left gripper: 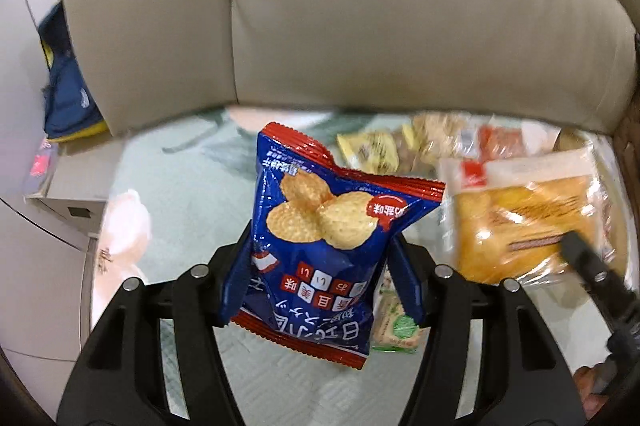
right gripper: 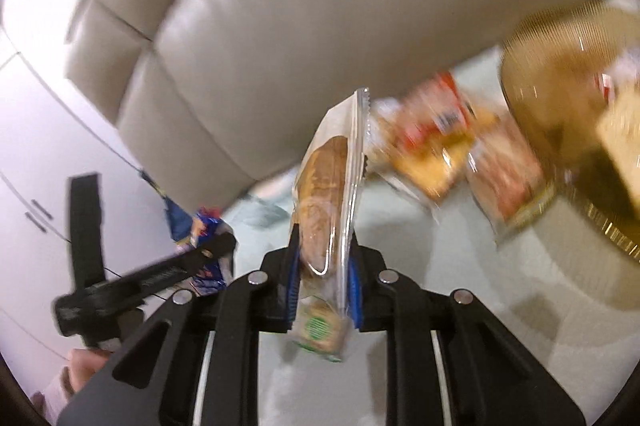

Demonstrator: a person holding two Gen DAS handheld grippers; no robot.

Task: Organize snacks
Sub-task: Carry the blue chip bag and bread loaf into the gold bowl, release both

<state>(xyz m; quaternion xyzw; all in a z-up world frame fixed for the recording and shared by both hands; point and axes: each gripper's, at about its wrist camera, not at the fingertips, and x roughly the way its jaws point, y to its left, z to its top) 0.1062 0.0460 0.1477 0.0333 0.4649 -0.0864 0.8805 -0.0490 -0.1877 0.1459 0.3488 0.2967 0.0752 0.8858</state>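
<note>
1. Left gripper [left gripper: 320, 266], seen by its own wrist camera, clamps a blue cracker bag [left gripper: 324, 246] between its pads, lifted above the pale green cover [left gripper: 192, 194]. Ahead and to its right lies a heap of wrapped snacks [left gripper: 436, 142]; a beige sofa back [left gripper: 360, 6] rises beyond.

2. Right gripper [right gripper: 324, 262], from its own camera, pinches a clear bread packet [right gripper: 328, 194] edge-on. A gold-rimmed container [right gripper: 560, 114], blurred, sits ahead to its right.
</note>
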